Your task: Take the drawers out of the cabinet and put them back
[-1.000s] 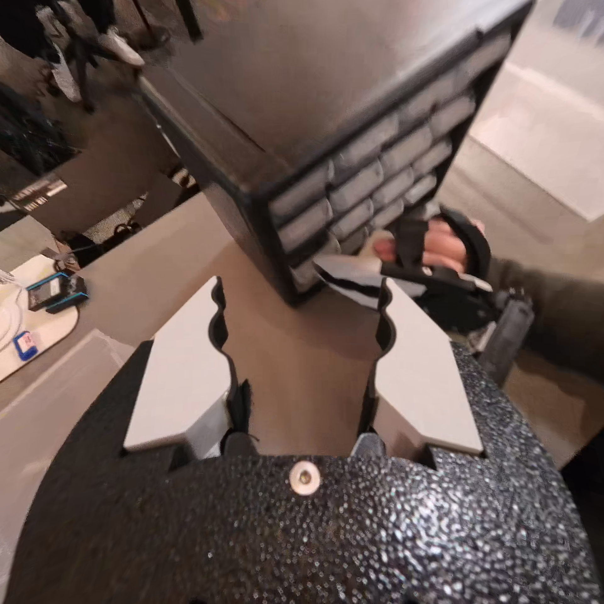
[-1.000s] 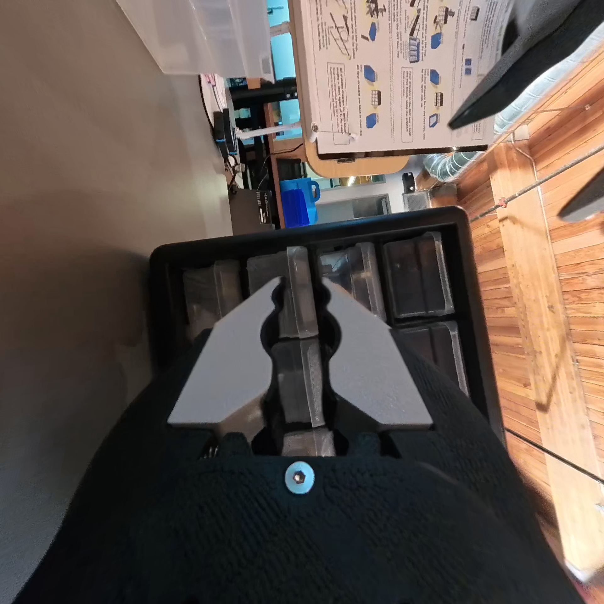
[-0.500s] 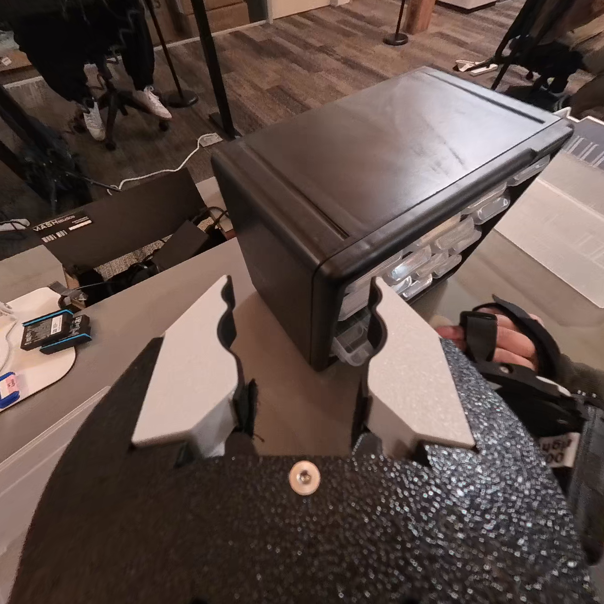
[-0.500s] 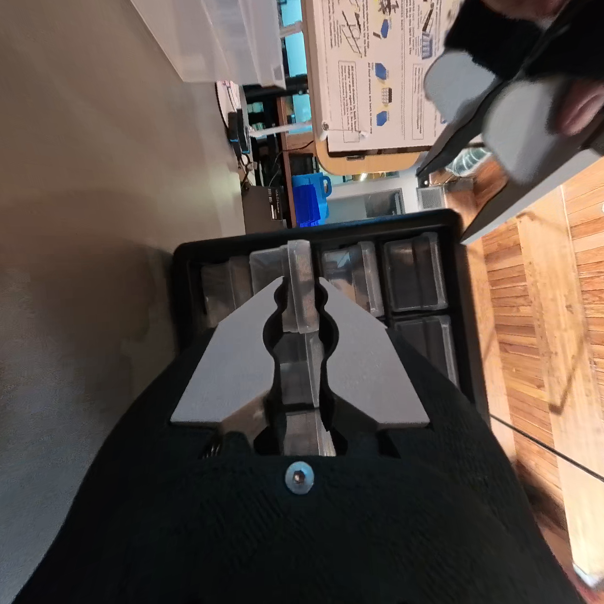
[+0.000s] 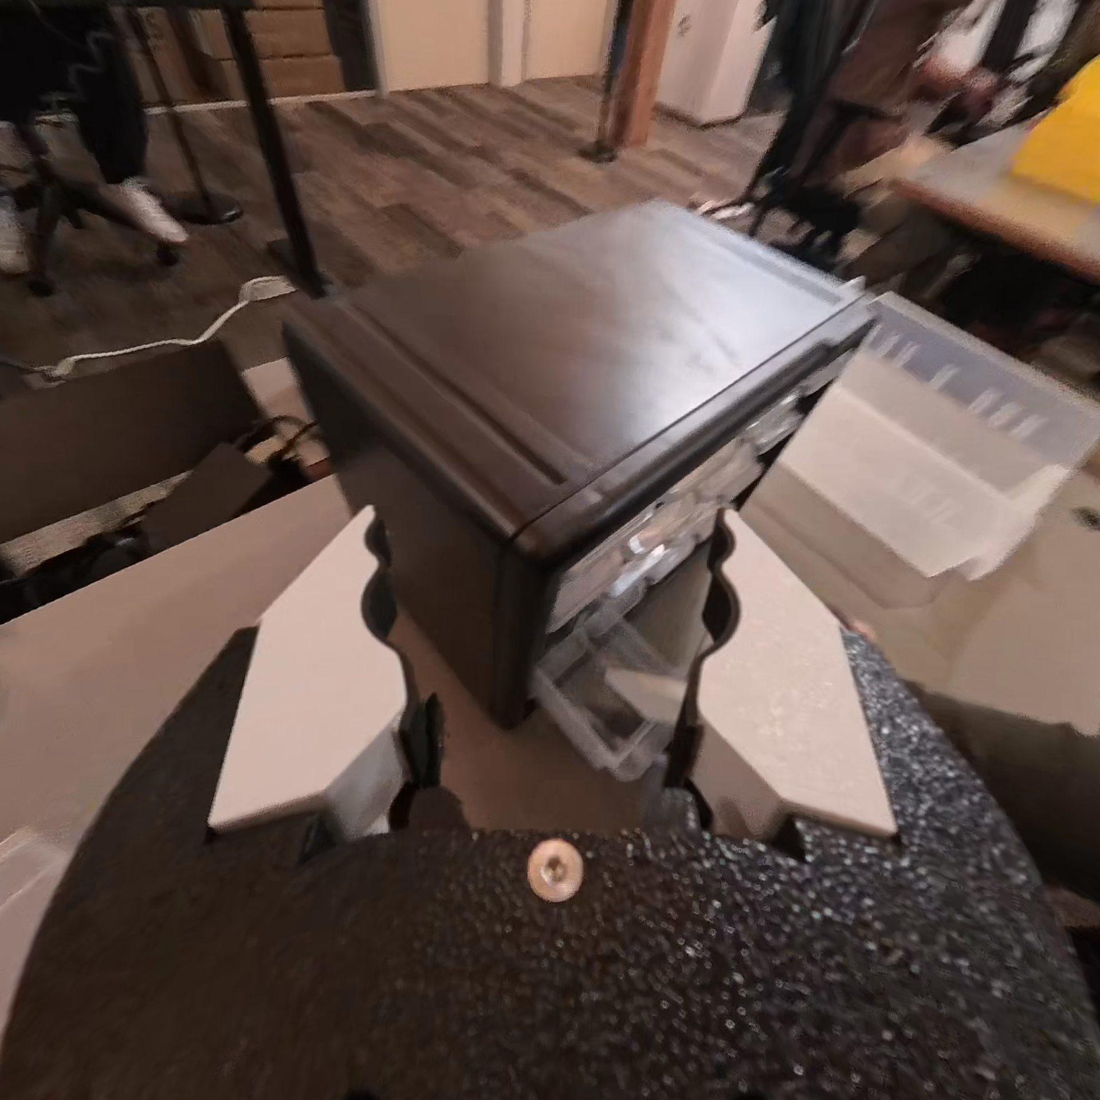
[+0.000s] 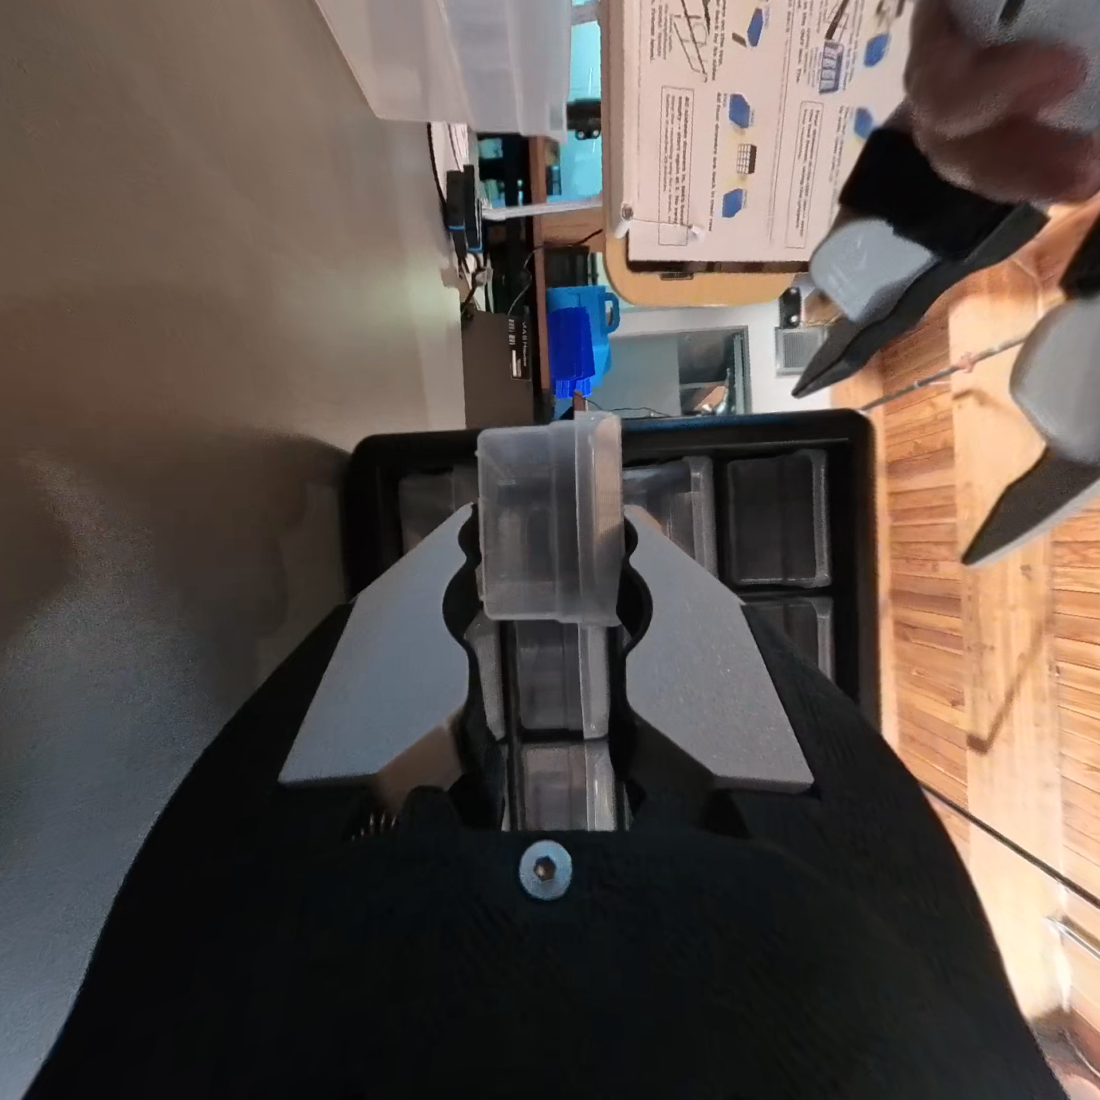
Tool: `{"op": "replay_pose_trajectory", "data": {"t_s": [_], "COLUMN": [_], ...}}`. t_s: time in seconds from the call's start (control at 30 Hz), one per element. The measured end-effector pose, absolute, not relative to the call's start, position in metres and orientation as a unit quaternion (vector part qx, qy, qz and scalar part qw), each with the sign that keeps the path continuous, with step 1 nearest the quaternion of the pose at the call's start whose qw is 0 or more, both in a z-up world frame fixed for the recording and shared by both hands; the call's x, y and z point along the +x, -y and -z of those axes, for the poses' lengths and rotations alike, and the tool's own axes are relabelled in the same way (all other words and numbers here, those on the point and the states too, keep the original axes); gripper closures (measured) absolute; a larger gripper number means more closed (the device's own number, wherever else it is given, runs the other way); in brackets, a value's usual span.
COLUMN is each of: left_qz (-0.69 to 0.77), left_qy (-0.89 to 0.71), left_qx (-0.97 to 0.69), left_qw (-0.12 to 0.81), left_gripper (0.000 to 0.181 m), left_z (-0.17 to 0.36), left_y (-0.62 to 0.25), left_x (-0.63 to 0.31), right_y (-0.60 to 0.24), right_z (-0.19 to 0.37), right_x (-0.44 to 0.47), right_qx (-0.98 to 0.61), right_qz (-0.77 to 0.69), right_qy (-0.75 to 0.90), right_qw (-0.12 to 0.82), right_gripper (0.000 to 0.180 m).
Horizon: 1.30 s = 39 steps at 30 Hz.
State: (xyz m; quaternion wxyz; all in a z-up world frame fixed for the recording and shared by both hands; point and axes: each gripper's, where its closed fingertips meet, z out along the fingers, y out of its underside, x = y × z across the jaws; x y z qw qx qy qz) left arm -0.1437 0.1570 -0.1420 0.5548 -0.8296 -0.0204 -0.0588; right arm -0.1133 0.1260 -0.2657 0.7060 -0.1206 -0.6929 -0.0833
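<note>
A black cabinet (image 5: pixel 565 369) with small clear drawers stands on the tan table (image 5: pixel 149 625). One clear drawer (image 5: pixel 601 708) in a low row sticks partway out of its front. My left gripper (image 5: pixel 544 527) is open and empty, above and behind the cabinet's near corner. In the right wrist view the cabinet (image 6: pixel 857 536) faces me. The pulled-out drawer (image 6: pixel 536 536) sits between the parted fingers of my right gripper (image 6: pixel 550 512), close to both. The left gripper's fingers (image 6: pixel 863 274) show above the cabinet.
A clear plastic bin (image 5: pixel 928 476) stands on the table beyond the cabinet; it also shows in the right wrist view (image 6: pixel 476 59). A printed board (image 6: pixel 744 149) and a blue object (image 6: pixel 577 351) stand behind. A person's legs (image 5: pixel 119 149) are on the floor past the table edge.
My left gripper rose and now looks down on the cabinet top. My right jaws, shut on the drawer's handle before, now stand wider, and the drawer has come farther out.
</note>
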Motion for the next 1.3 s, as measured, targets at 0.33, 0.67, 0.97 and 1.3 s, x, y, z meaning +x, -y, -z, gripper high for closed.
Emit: {"op": "replay_pose_trajectory", "data": {"t_s": [0.33,0.67,0.97,1.3], "left_qz": [0.047,0.027,0.04,0.024], "left_qy": [0.029,0.014,0.017,0.009], "left_qx": [-0.828,-0.839,-0.841,-0.856], "left_qw": [0.559,0.544,0.539,0.516], "left_gripper": [0.08,0.086,0.082,0.083], "left_z": [0.143,0.153,0.156,0.167], "left_y": [-0.16,-0.175,-0.176,-0.177], "left_x": [-0.148,-0.142,-0.141,-0.142], "right_y": [-0.083,-0.086,-0.066,-0.16], "right_z": [0.262,0.232,0.204,0.09], "right_x": [-0.078,-0.054,-0.041,0.098], "right_qx": [-0.116,-0.18,-0.183,-0.35], "right_qz": [0.06,-0.124,-0.259,-0.216], "right_qy": [0.712,0.726,0.724,0.613], "right_qw": [0.69,0.652,0.612,0.675], "right_gripper": [0.137,0.136,0.136,0.136]}}
